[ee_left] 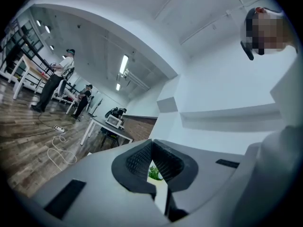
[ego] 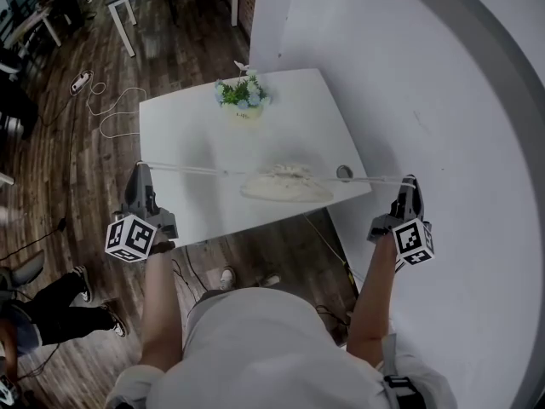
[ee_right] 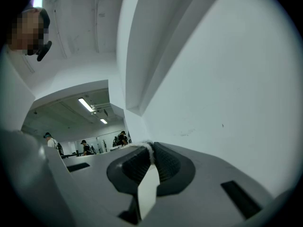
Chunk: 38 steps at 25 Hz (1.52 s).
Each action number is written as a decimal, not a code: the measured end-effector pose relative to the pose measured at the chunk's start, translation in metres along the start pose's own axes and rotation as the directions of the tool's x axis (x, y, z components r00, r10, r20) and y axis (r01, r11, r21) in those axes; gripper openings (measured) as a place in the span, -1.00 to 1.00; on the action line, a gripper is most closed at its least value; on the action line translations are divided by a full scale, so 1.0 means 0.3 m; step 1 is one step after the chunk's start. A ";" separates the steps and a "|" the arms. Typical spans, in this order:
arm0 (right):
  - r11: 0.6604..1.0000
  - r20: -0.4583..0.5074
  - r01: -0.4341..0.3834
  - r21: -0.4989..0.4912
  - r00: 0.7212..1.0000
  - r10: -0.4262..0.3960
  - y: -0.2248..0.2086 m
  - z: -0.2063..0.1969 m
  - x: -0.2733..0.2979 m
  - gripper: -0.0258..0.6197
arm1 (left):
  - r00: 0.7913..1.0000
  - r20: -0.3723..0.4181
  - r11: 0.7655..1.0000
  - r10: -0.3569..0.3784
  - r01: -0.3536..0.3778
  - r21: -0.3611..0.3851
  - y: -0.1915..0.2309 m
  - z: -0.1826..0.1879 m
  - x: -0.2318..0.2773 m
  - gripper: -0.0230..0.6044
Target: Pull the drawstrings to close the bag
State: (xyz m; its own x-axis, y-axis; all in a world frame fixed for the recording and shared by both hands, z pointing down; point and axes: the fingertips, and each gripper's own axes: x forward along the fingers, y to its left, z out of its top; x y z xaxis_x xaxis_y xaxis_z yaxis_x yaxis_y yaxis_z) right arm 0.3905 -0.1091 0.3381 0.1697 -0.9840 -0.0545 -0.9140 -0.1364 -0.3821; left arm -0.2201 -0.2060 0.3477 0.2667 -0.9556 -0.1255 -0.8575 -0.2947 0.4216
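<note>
A cream cloth bag lies flat near the front edge of the white table, its mouth gathered into a ruffle. Two white drawstrings run taut from the mouth, the left drawstring out to my left gripper and the right drawstring out to my right gripper. Both grippers hang level beyond the table's sides. In the right gripper view the right gripper is shut on the white cord. In the left gripper view the left gripper is shut, and its cord is hidden.
A pot of blue and green flowers stands at the table's far edge. A small round grey object sits near the right front corner. A white wall runs close on the right. A power strip with a cable lies on the wooden floor.
</note>
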 end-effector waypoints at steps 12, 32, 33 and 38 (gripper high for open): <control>0.977 0.052 -0.209 -0.037 0.976 0.210 0.340 0.120 -0.032 -0.79 | 0.963 0.000 0.956 -0.269 0.267 0.125 -0.381 0.142 0.018 -0.88; 0.932 0.026 -0.338 -0.128 0.939 0.344 0.515 0.153 -0.126 -0.79 | 0.959 0.041 0.954 -0.281 0.275 0.124 -0.409 0.242 -0.109 -0.88; 0.931 0.028 -0.342 -0.126 0.937 0.348 0.521 0.160 -0.131 -0.79 | 0.959 0.042 0.954 -0.280 0.273 0.126 -0.412 0.252 -0.119 -0.88; 0.923 0.033 -0.367 -0.112 0.927 0.373 0.551 0.165 -0.141 -0.79 | 0.963 0.049 0.956 -0.266 0.257 0.139 -0.409 0.286 -0.160 -0.88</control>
State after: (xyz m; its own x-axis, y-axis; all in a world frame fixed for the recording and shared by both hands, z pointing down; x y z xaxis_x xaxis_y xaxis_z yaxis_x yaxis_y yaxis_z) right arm 0.2505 -0.0843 0.2315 -0.1715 -0.9595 -0.2233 -0.9474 0.2228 -0.2298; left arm -0.1653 -0.1245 0.2251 0.4634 -0.8418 -0.2769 -0.8125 -0.5283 0.2465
